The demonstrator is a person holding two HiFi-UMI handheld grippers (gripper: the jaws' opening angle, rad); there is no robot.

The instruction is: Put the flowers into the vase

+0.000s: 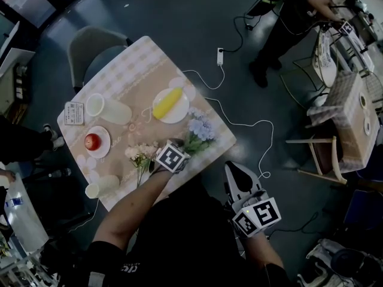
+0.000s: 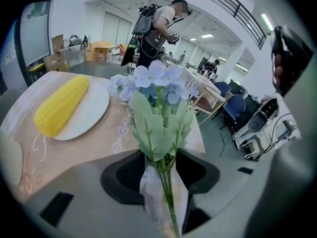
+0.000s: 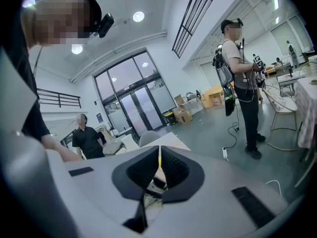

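Observation:
A bunch of blue flowers lies on the checked table near its right edge. In the left gripper view its green stems run between the jaws, with bare tablecloth showing on both sides of them. My left gripper is open around the stems. A bunch of cream flowers lies just left of it. Two pale vases lie on their sides, one at the back left and one at the front edge. My right gripper is shut and empty, held off the table to the right.
A plate with a corn cob and a plate with a red apple sit on the table, with a printed card at its left corner. A grey chair stands behind. A power strip and cable lie on the floor.

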